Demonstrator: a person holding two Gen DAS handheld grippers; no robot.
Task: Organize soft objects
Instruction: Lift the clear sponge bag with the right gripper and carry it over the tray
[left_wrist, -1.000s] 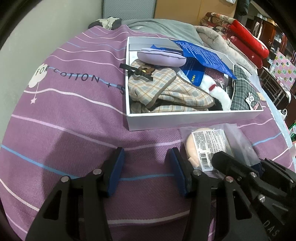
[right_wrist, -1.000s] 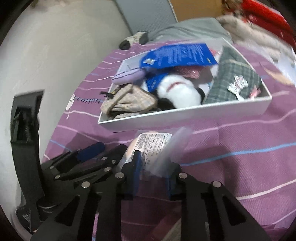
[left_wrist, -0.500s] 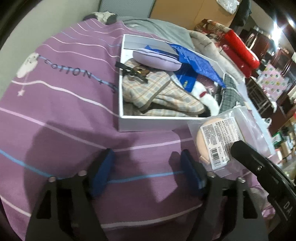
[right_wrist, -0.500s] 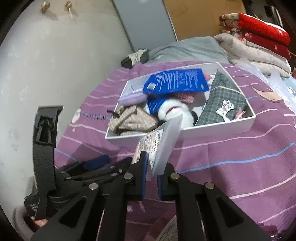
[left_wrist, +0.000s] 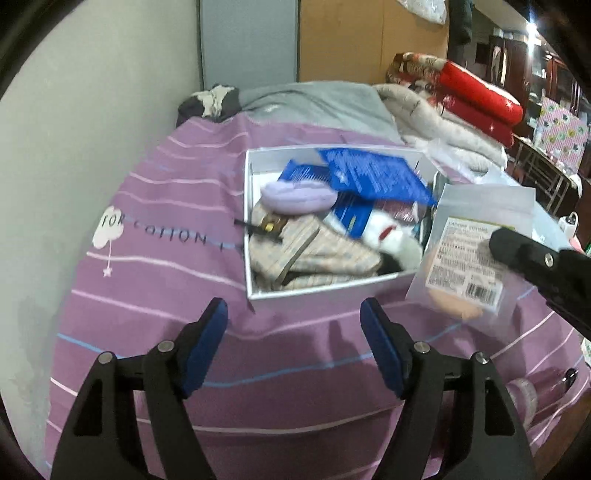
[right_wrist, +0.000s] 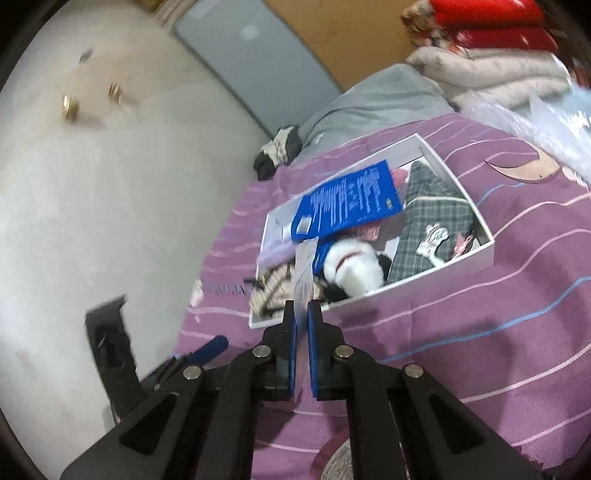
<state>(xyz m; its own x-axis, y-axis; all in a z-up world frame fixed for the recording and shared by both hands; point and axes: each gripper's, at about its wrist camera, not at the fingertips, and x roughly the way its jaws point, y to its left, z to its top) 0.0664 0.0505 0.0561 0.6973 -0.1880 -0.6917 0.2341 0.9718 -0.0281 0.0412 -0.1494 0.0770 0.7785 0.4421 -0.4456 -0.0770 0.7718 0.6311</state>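
Observation:
A clear plastic packet (left_wrist: 469, 258) holding a peach puff and a white label hangs above the purple sheet, just right of the white box (left_wrist: 314, 291). My right gripper (right_wrist: 301, 306) is shut on the packet (right_wrist: 304, 269), which stands edge-on between its blue pads. The box (right_wrist: 424, 277) holds a plaid pouch (left_wrist: 314, 254), a purple pad (left_wrist: 295, 195), blue packets (left_wrist: 373, 173), a white plush (left_wrist: 391, 240) and a green checked cloth (right_wrist: 428, 221). My left gripper (left_wrist: 293, 308) hovers in front of the box, its jaws wide apart but closing, nothing between them.
The purple striped bedsheet (left_wrist: 166, 258) covers the bed. A pale wall (left_wrist: 74, 147) runs along the left. Behind the box lie a grey blanket (left_wrist: 317, 99) and stacked red and white bedding (left_wrist: 461, 96). A small pinkish object (left_wrist: 532, 391) sits near the bed's right front.
My right gripper closed on the packet, lifted it off the sheet and rolled it edge-on. My left gripper spread its jaws wider and rose, drawing back from the box.

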